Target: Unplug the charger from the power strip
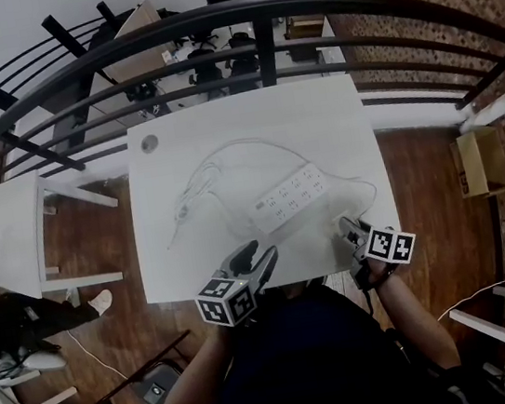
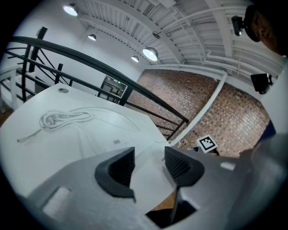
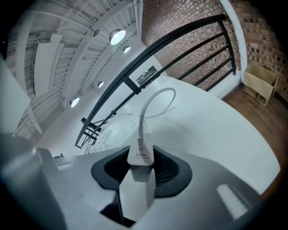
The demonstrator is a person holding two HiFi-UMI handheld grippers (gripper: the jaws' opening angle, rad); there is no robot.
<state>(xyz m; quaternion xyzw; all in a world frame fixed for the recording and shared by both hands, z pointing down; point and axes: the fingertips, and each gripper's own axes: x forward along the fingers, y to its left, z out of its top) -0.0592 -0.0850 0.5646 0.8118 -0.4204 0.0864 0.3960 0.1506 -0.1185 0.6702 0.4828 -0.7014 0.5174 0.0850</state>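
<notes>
A white power strip point(image 1: 291, 197) lies mid-table on the white table point(image 1: 222, 125). In the right gripper view a white charger point(image 3: 141, 157) sits between the pads, and my right gripper point(image 3: 142, 173) is shut on it. Its white cable point(image 3: 150, 105) arcs up and away over the table toward the power strip point(image 3: 119, 128). From the head view the right gripper point(image 1: 349, 231) hovers at the table's near right edge, apart from the strip. My left gripper point(image 1: 254, 260) is at the near edge, left of it, and stands open point(image 2: 148, 164) with nothing between its pads.
A bundled white cord point(image 1: 196, 191) lies left of the strip, also seen as a coil point(image 2: 63, 119). A small round disc point(image 1: 149, 144) sits at the far left corner. A black railing point(image 1: 253, 17) runs behind the table. A cardboard box point(image 1: 480, 160) stands on the floor at right.
</notes>
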